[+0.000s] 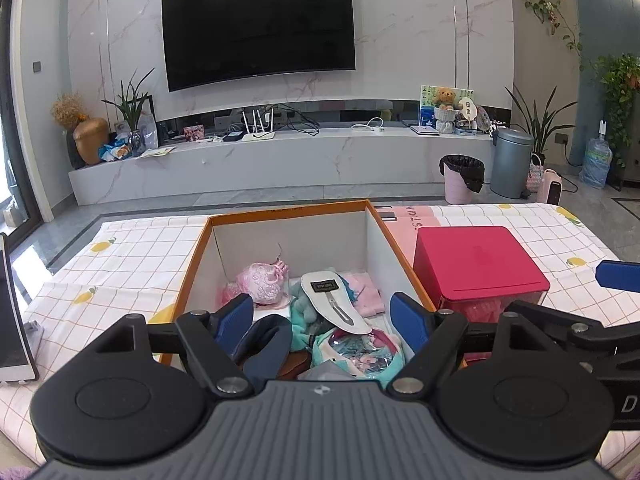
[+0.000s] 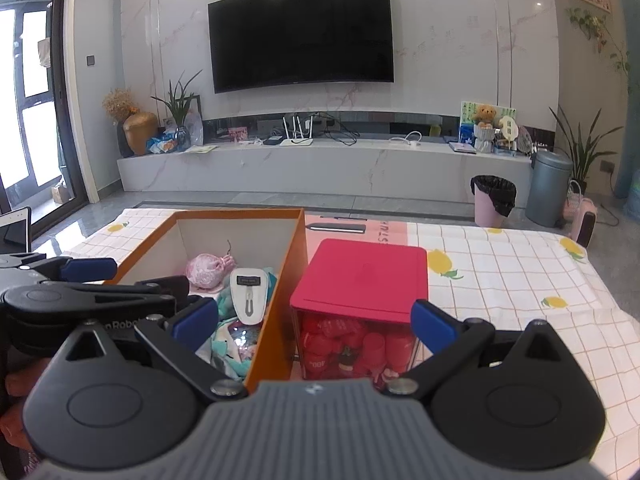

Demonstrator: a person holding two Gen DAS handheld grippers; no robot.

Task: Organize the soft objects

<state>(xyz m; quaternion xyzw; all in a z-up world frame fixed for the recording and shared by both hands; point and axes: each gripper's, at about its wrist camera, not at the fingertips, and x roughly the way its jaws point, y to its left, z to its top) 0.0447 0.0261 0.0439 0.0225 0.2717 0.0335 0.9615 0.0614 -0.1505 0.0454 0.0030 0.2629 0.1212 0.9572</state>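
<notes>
An orange box (image 1: 288,213) with white walls holds soft things: a pink lace pouch (image 1: 262,280), a teal plush (image 1: 304,306), pink cloth (image 1: 366,292), a dark blue piece (image 1: 266,340) and a round teal and pink packet (image 1: 360,354). A large white hair clip (image 1: 332,300) lies on top. My left gripper (image 1: 322,318) hangs open over the box's near end, touching nothing. My right gripper (image 2: 315,320) is open too. It straddles the box's right wall (image 2: 280,300) and a clear container with a red lid (image 2: 368,272), pressing on neither.
The table wears a white checked cloth with lemons (image 2: 500,272). A tablet (image 1: 12,312) stands at the left edge. A dark flat device (image 2: 340,227) lies behind the box. Two bins (image 2: 494,200) stand on the floor beyond.
</notes>
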